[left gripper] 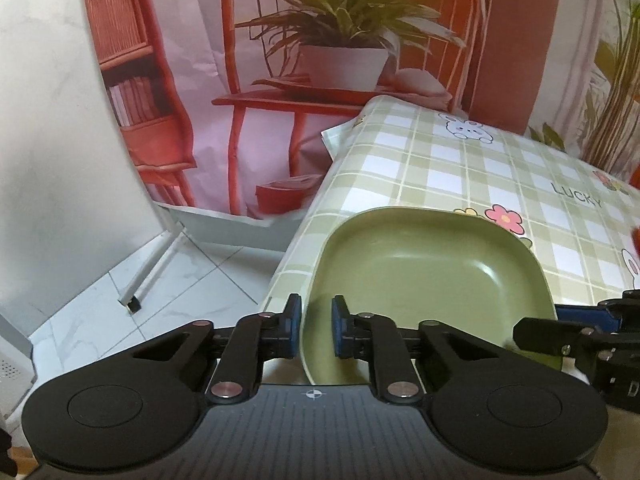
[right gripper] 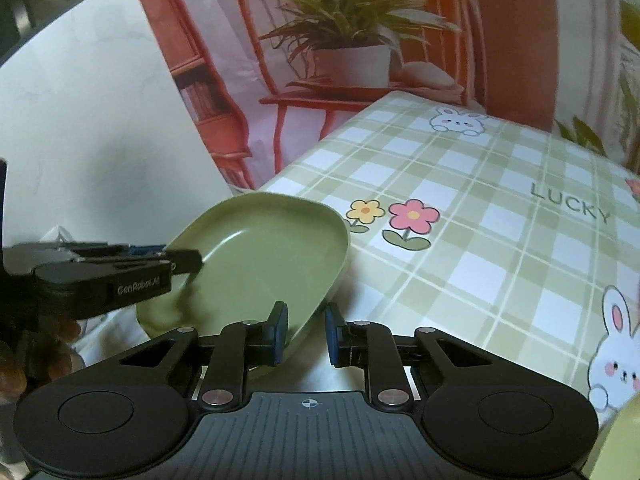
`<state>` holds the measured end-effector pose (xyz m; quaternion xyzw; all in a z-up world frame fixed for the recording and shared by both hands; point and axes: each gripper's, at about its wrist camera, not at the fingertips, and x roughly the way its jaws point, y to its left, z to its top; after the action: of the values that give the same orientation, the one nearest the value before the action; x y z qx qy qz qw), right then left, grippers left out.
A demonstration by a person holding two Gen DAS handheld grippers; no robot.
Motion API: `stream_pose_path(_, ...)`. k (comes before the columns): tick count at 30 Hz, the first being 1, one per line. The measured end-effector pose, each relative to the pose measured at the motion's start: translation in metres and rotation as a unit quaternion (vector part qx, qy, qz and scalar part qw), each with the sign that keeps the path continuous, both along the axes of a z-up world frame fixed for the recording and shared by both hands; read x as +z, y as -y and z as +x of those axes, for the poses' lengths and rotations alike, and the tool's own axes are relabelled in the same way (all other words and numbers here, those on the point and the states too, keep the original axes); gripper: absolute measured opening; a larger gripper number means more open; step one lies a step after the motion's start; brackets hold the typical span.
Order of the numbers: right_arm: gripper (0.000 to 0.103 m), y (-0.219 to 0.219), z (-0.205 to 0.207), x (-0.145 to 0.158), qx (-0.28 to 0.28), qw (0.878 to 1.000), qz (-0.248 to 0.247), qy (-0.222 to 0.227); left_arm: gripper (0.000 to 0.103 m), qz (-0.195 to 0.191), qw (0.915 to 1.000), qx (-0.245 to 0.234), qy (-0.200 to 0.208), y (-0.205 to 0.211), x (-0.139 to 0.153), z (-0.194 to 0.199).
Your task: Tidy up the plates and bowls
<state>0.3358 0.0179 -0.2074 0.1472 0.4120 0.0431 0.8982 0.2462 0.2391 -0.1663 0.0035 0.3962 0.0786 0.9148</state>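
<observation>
A green squarish plate [left gripper: 432, 276] is held over the near left edge of the checked table [left gripper: 460, 160]. My left gripper [left gripper: 316, 330] is shut on its left rim, one finger outside and one inside. My right gripper [right gripper: 306, 334] is shut on the plate's [right gripper: 256, 256] near right rim. The left gripper [right gripper: 120, 268] shows at the left of the right wrist view, clamped on the far side of the plate. The right gripper's fingers [left gripper: 580, 320] show at the right edge of the left wrist view.
The table [right gripper: 480, 200] has a green checked cloth with flowers, rabbits and "LUCKY". A second green dish edge [right gripper: 624, 440] shows at the bottom right. A white board [left gripper: 60, 140] on a stand and tiled floor [left gripper: 180, 280] lie left; a printed backdrop hangs behind.
</observation>
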Motion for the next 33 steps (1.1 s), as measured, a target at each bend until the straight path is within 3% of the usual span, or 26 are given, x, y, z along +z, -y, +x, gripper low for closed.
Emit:
stream_pose_path(8,0.015,0.018,-0.025,0.017,-0.023,0.999,-0.011,0.02,0.015,0.022,0.9991,-0.033,0.011,0.032,0.021,-0.015)
stream_pose_path(14,0.014,0.04,-0.045,0.023,-0.047,0.999,-0.007,0.017,0.015,-0.005,0.9989,-0.045,-0.007,0.052,0.014,-0.014)
stream_pose_path(33,0.012,0.135,-0.147,0.055,-0.147,0.988,0.0,0.041,0.015,-0.035,0.9885,-0.143,0.038,0.156,0.044,-0.047)
